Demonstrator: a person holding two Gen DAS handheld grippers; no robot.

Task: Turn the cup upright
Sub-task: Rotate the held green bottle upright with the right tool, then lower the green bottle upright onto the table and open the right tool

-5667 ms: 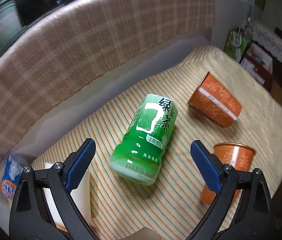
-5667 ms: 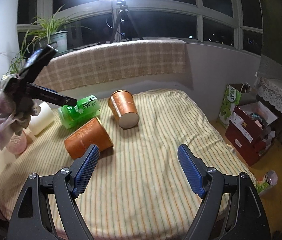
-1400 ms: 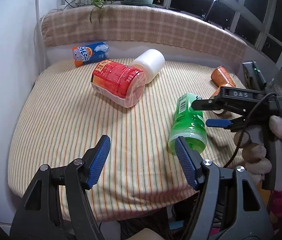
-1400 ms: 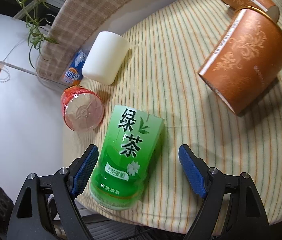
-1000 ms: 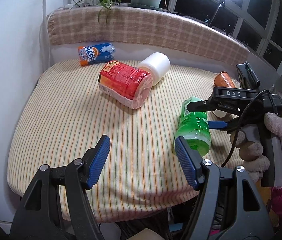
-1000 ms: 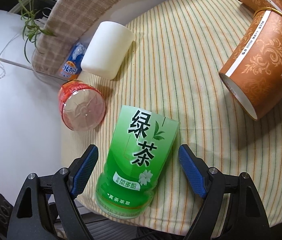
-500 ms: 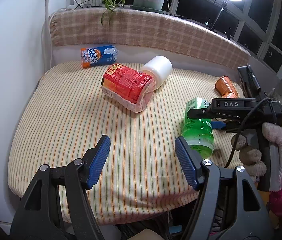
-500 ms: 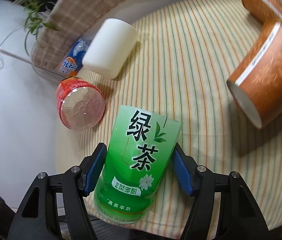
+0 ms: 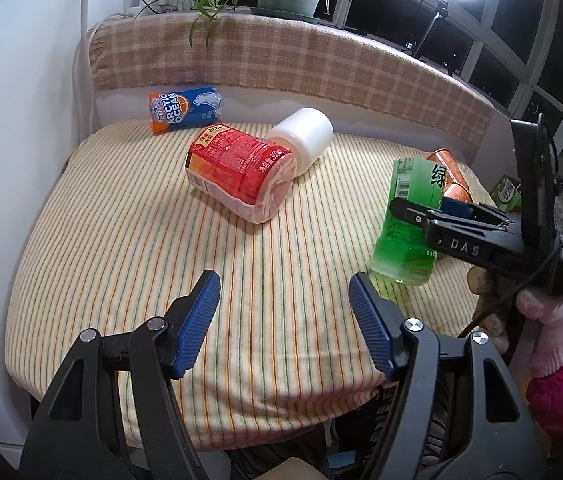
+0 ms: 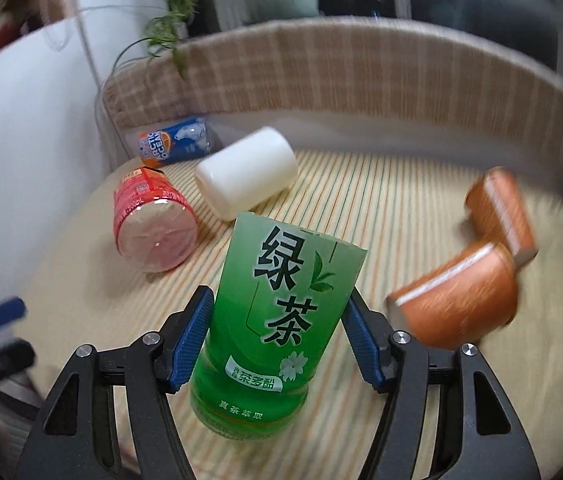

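My right gripper (image 10: 279, 334) is shut on the green tea cup (image 10: 277, 320) and holds it nearly upright, tilted slightly, its base close to the striped cloth. In the left wrist view the green cup (image 9: 411, 220) stands at the right with the right gripper (image 9: 437, 212) clamped round its middle. My left gripper (image 9: 283, 320) is open and empty above the near edge of the table.
A red cup (image 9: 239, 176), a white cup (image 9: 301, 140) and a blue Arctic Ocean can (image 9: 185, 109) lie on their sides at the back left. Two orange paper cups (image 10: 477, 280) lie on the right. The striped table (image 9: 121, 240) ends at a checked backrest (image 9: 281, 64).
My right gripper has closed on the green cup and swung it up from lying on its side to nearly upright. The left gripper has stayed open and almost still.
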